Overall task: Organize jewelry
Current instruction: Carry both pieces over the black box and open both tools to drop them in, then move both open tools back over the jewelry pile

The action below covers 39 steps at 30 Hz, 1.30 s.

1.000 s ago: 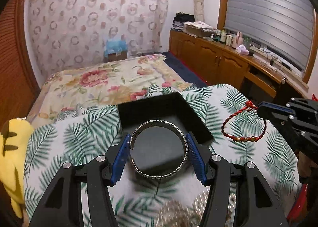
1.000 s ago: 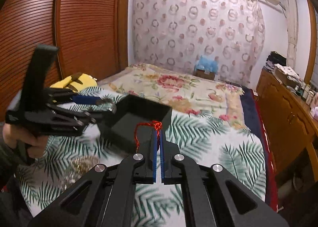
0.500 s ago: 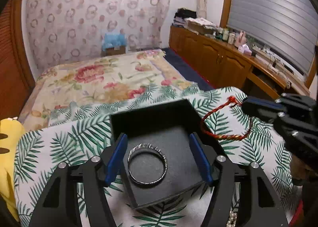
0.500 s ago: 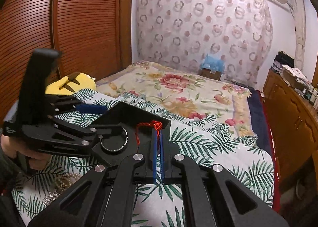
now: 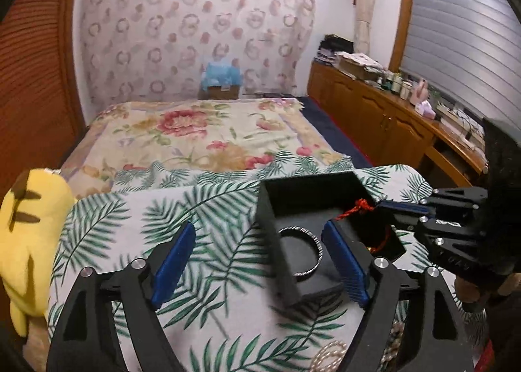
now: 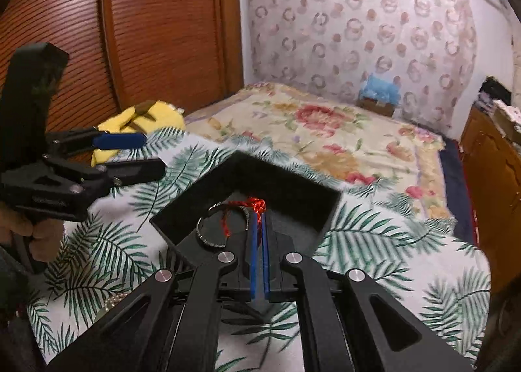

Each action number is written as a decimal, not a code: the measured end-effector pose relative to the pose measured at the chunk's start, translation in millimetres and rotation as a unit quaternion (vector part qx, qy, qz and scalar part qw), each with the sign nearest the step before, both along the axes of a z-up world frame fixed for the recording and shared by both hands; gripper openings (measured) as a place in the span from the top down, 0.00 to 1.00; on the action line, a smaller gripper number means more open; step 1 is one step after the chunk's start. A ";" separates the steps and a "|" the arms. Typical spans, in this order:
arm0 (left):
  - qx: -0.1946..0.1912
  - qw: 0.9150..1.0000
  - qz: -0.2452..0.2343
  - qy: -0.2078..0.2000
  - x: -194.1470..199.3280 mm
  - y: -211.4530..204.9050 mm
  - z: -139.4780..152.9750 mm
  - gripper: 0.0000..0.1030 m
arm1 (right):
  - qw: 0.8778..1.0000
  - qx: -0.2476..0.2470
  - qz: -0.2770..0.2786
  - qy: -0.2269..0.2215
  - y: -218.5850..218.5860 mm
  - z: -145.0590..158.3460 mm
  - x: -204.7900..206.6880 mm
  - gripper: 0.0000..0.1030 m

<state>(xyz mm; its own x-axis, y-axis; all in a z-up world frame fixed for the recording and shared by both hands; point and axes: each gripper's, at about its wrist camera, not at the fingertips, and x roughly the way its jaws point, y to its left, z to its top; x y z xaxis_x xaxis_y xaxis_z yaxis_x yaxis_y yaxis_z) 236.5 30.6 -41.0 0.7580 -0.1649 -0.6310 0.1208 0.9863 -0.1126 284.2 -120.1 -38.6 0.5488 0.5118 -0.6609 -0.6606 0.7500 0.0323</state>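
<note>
A black open box (image 5: 270, 225) sits on the palm-leaf cloth, also seen in the right wrist view (image 6: 325, 209). A silver bangle (image 5: 301, 253) lies flat inside it (image 6: 208, 238). My left gripper (image 5: 260, 261) is open and empty, to the left of the box, with its right finger over the box. My right gripper (image 6: 259, 219) is shut on a red cord bracelet (image 6: 255, 206) and holds it over the box interior; the cord (image 5: 358, 207) hangs into the box beside the bangle.
A yellow plush toy (image 5: 29, 219) lies at the left edge of the cloth. Pearl and gold jewelry (image 5: 329, 355) lies near the front. A floral bedspread (image 5: 195, 134) stretches behind. Wooden cabinets (image 5: 390, 124) stand at the right.
My left gripper let go of the bangle into the box and moved left, open. My right gripper carried the red bracelet over the box.
</note>
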 end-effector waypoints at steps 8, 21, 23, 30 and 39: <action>-0.004 1.000 0.015 0.006 -20.7 14.7 -8.0 0.23 | 0.999 -0.038 0.005 0.010 12.0 -12.5 -1.3 0.93; 0.000 1.000 0.011 0.007 -69.5 13.4 -12.1 0.22 | 0.999 -0.015 -0.030 -0.012 -16.9 9.7 -44.1 0.76; 0.002 1.000 0.008 0.008 -78.5 11.0 -13.4 0.22 | 0.999 -0.011 -0.033 -0.008 -22.5 8.9 -57.8 0.76; 0.000 1.000 -0.003 0.010 -108.0 2.0 -16.2 0.22 | 0.999 0.001 -0.043 -0.002 -36.3 2.5 -101.7 0.76; 0.004 1.000 -0.021 0.018 -141.0 -12.3 -21.4 0.22 | 0.998 0.006 -0.066 0.010 -58.9 -19.0 -151.0 0.76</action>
